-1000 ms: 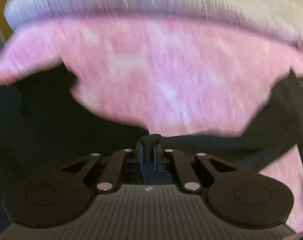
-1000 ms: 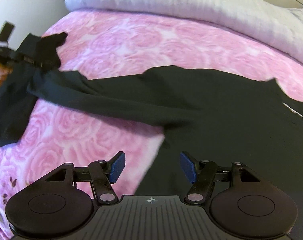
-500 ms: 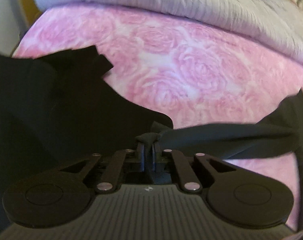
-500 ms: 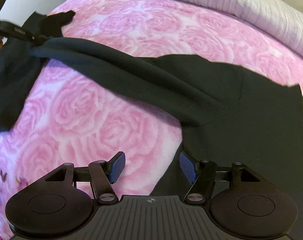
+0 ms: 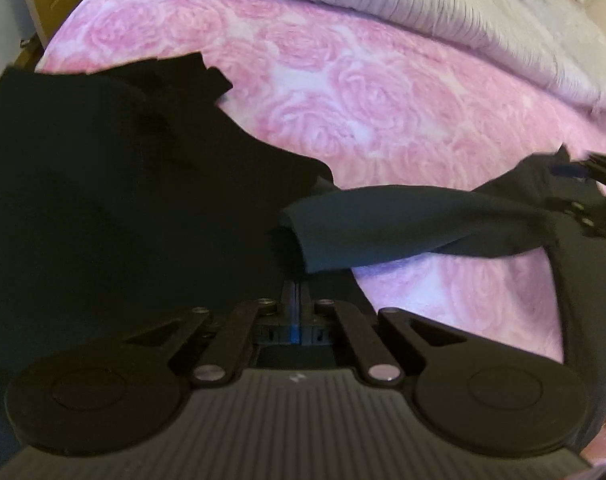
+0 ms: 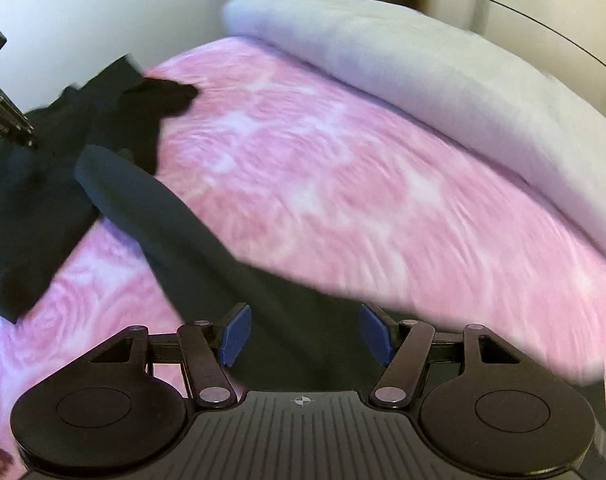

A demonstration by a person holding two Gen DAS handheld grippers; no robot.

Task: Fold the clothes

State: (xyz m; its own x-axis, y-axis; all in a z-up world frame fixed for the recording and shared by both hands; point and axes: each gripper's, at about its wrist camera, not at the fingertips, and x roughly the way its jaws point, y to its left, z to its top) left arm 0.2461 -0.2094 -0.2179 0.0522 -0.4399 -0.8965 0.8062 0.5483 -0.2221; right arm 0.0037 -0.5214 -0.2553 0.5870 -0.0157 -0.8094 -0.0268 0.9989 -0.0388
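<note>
A black long-sleeved garment [image 5: 103,208] sprawls across a rose-patterned pink bedspread [image 5: 383,100], a grey striped quilt [image 5: 423,12] bunched along the far side. Half a second ago the sleeve [image 5: 403,224] ran taut from the left gripper [image 5: 297,292]; now its cuff end lies loose over the dark body at near left, and the jaws have come together with, it appears, no cloth between them. The sleeve has likely just been laid inward, one fold made. The right gripper [image 6: 303,334], swinging over the cloth, holds its blue pads [image 6: 235,334] wide apart.
</note>
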